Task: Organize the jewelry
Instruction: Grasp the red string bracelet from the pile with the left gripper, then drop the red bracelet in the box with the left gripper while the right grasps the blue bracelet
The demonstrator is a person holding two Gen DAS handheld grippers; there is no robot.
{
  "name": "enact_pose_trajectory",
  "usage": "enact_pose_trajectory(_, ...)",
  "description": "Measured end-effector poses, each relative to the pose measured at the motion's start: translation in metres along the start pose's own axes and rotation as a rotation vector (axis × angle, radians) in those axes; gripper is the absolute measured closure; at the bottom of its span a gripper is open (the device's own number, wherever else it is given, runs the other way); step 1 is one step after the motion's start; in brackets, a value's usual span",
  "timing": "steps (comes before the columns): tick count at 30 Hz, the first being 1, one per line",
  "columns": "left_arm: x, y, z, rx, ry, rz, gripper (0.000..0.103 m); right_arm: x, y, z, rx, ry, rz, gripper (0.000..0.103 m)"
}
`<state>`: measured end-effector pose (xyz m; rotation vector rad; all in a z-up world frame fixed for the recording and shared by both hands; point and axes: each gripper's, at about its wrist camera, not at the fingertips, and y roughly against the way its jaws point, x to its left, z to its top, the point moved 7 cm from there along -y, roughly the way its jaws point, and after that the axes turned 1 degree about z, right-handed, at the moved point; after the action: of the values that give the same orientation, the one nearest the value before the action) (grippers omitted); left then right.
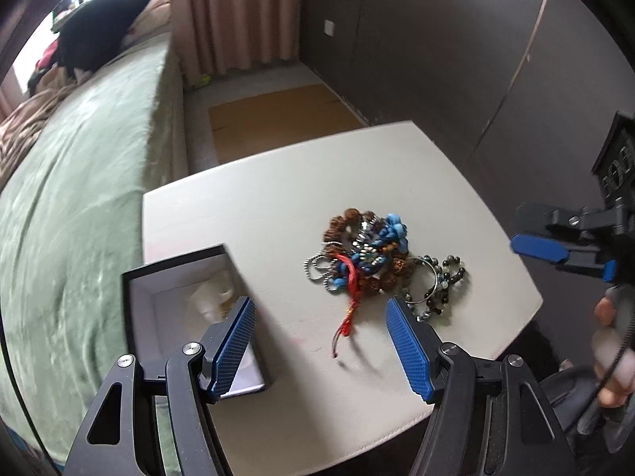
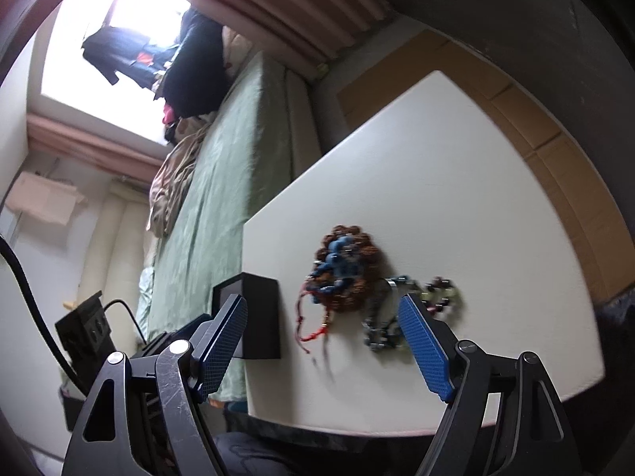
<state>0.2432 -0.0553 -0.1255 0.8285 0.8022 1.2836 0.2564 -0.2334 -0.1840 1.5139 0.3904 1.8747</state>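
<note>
jewelry pile point(image 1: 371, 261): beads, chains, red cord tangled | open box point(image 1: 190, 309) interior seen only from left wrist | left gripper point(image 1: 319, 343), right gripper point(image 2: 321, 343): spread wide, nothing held

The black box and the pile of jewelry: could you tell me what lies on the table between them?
Nothing: in the left wrist view, the table is bare between the black box and the pile of jewelry.

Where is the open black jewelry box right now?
In the left wrist view the black box sits near the white table's left edge beside the green bed, apart from the jewelry pile.
</note>
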Motion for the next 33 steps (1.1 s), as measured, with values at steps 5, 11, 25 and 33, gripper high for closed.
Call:
enact_pose_trajectory(5,-0.015,-0.028,0.0,0.065,-0.038,0.022,0.04,-0.011,0.007,0.003,0.001,-0.02,0.011,0.024)
enact_pose_trajectory(11,-0.027,-0.064,-0.005,0.147,-0.089,0.039,0.064,-0.013,-0.001,0.004,0.013,-0.039,0.017,0.024)
enact_pose_trajectory(25,0.02,-0.013,0.01,0.053,0.005,-0.006,0.098,0.01,-0.063,0.004,0.079,-0.012,-0.036,0.024)
enact_pose_trajectory(33,0.052,0.022,0.013,-0.004,0.049,0.012,0.098,0.021,-0.092,0.01,0.071,0.072,-0.164,0.033)
